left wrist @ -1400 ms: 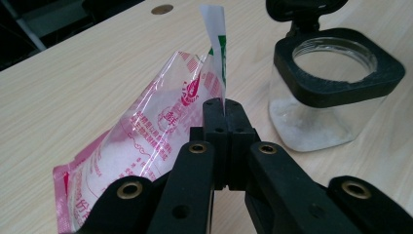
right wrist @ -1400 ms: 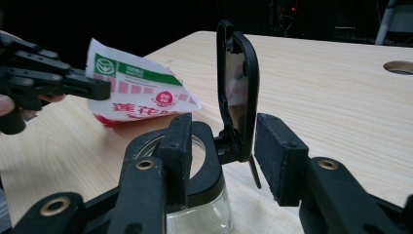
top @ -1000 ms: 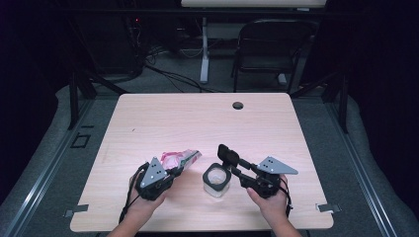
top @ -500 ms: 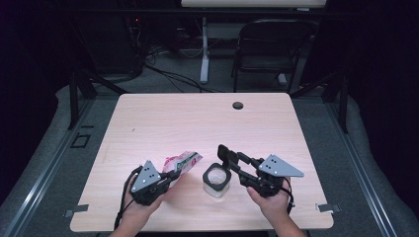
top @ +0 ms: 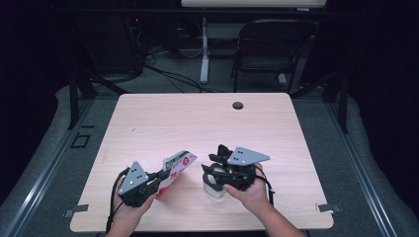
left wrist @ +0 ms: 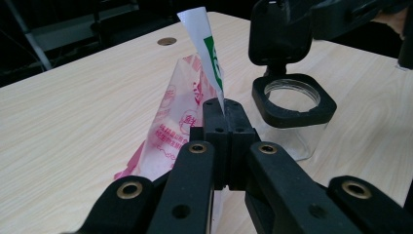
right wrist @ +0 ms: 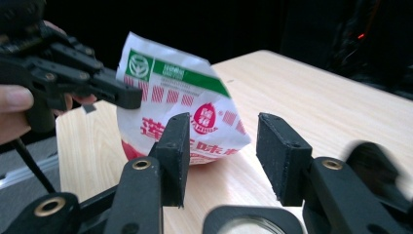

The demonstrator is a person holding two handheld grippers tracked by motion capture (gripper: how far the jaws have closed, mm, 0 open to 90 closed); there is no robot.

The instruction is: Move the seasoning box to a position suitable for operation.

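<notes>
A white, pink and green snack packet (top: 178, 165) stands tilted at the table's near left, with my left gripper (top: 165, 175) shut on its edge. In the left gripper view the jaws (left wrist: 224, 109) pinch the packet (left wrist: 180, 112) along its side seam. A clear glass jar (top: 215, 190) with a black collar sits just right of the packet, its mouth open (left wrist: 292, 97) and a black lid (left wrist: 280, 34) raised behind it. My right gripper (top: 213, 163) hovers over the jar; its jaws (right wrist: 224, 151) have just been opening and hold nothing, pointing at the packet (right wrist: 195, 112).
The light wooden table (top: 148, 123) has a round cable hole (top: 238, 105) near its far edge. A folding chair (top: 269, 49) and cables stand on the dark floor beyond. Both hands work close to the near edge.
My right gripper has shifted left and up, from beside the jar to above it. My left gripper has drawn slightly back and left, tipping the packet more upright.
</notes>
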